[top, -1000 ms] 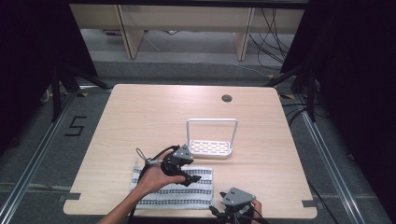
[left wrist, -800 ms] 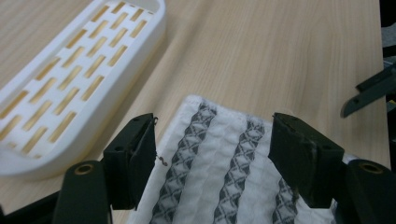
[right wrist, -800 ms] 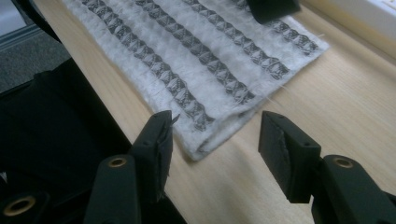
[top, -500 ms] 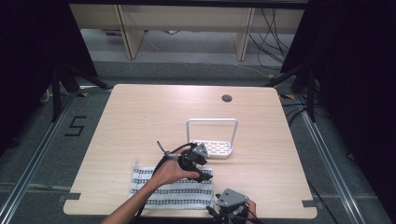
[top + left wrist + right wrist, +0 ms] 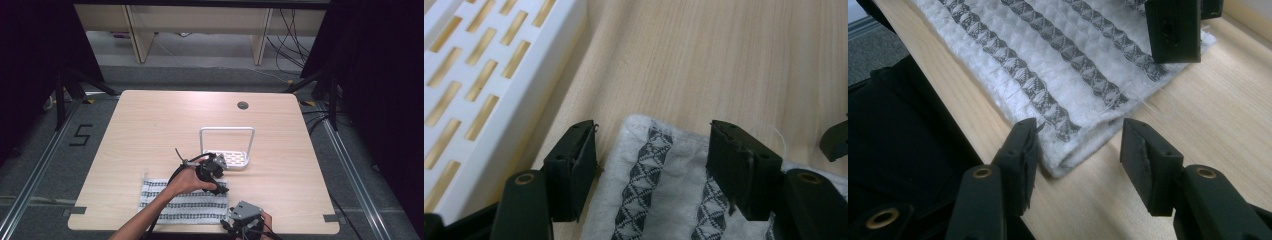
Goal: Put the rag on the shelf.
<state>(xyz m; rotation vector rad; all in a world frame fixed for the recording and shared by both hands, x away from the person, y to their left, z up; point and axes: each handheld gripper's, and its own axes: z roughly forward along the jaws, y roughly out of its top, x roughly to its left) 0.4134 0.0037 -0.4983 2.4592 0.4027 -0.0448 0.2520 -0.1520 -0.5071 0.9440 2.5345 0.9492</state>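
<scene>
left gripper (image 5: 651, 175): my fingers just narrowing astride towel (image 5: 185, 201) far corner, ungripped | right gripper (image 5: 1078, 165): narrowing astride near corner | to lift both corners

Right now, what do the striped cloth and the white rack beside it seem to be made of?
The striped cloth looks like woven cotton, matte: raised waffle texture, loose threads at the edge. The white rack looks like moulded plastic, smooth and slightly glossy, with even slots; its hoop handle could be coated metal, which cannot be told.
</scene>
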